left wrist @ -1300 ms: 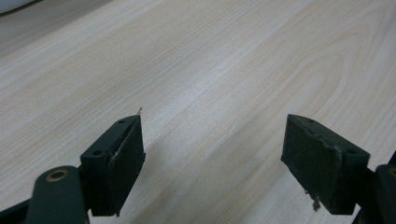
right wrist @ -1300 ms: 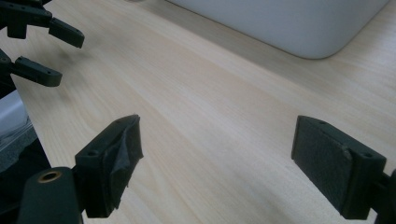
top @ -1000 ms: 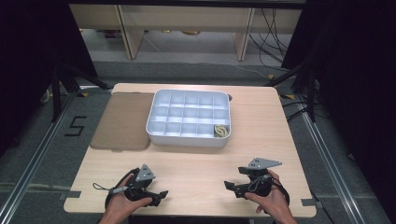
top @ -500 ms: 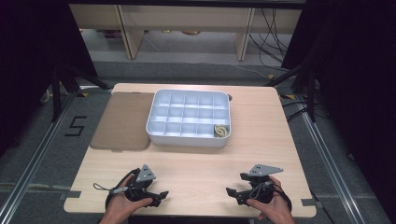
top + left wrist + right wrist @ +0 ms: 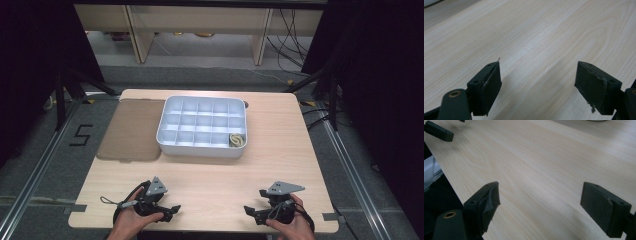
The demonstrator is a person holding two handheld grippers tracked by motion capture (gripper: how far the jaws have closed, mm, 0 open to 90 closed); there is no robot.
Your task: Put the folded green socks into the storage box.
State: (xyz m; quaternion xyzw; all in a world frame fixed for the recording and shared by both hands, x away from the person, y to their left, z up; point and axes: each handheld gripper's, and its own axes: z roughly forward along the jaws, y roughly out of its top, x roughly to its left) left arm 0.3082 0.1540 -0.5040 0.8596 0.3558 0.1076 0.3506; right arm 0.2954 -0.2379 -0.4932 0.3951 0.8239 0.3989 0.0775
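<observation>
Two hand-held grippers rest low on a pale wooden table [image 5: 210, 175] near the bottom edge of the high view, the left gripper [image 5: 172, 212] at lower left and the right gripper [image 5: 248, 212] at lower right, each pointing toward the other. Both stand wide open with nothing between the jaws; the left gripper view and the right gripper view show only bare wood grain between the black pads [image 5: 487, 82] [image 5: 484, 203]. The nearest things lie well apart from them, in the centre of the frame: a white compartment tray [image 5: 200, 147], rigid moulded plastic with a grid of thin dividers, and in its lower right cell a small yellowish coil [image 5: 236, 140], which looks like rope or cord. The coil is judged light, soft and apt to deform or unravel, so a pinch across the bundled loops from above seems safest, clear of the cell walls. The tray looks light and smooth, likely to slide if nudged. A flat brown mat [image 5: 131, 130] lies touching the tray's left side.
</observation>
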